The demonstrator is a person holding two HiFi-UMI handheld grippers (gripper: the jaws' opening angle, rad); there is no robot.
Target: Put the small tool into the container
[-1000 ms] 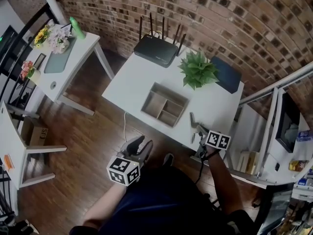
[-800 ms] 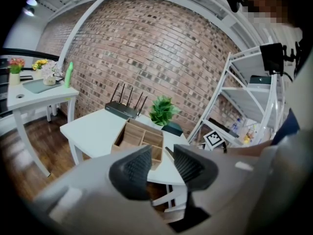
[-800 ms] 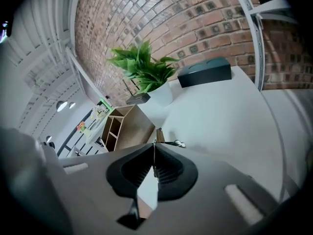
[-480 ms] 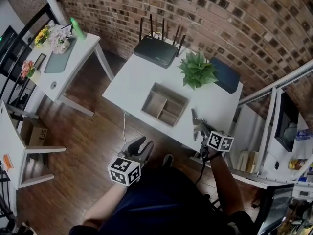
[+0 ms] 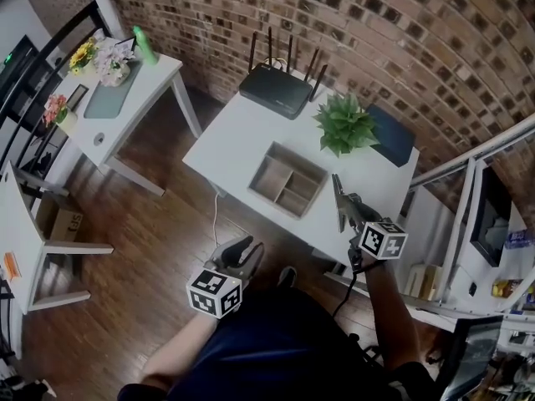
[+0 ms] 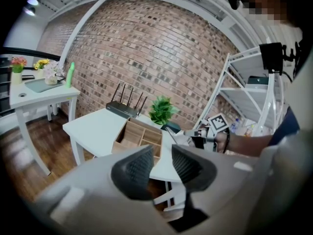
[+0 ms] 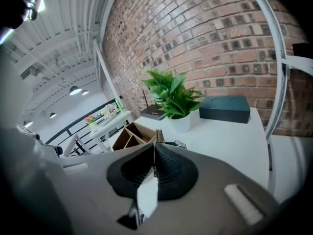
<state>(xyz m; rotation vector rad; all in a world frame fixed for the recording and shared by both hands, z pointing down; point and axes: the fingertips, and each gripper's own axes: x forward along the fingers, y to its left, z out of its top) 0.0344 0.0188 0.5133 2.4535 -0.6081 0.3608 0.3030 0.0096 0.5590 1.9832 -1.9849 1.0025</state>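
Note:
The small tool (image 5: 338,202), a thin flat metal blade, is pinched in my right gripper (image 5: 351,214), which is shut on it and lifted above the white table's (image 5: 234,140) near right corner. In the right gripper view the tool (image 7: 158,137) sticks up from between the closed pads (image 7: 168,173). The wooden container (image 5: 288,180), with open compartments, lies just left of that gripper, also in view as the container (image 7: 129,137). My left gripper (image 5: 242,251) hangs over the floor below the table; its jaws have just been closing, and nothing is between its fingers (image 6: 134,168).
A black router (image 5: 278,90), a potted plant (image 5: 344,124) and a dark box (image 5: 391,136) stand along the table's far side. A second white table (image 5: 109,90) with flowers is at the left. White shelving (image 5: 468,224) rises at the right.
My right gripper has risen from the table's near edge with the tool in it, shifting a little up and right in the view. The left gripper has stayed in place.

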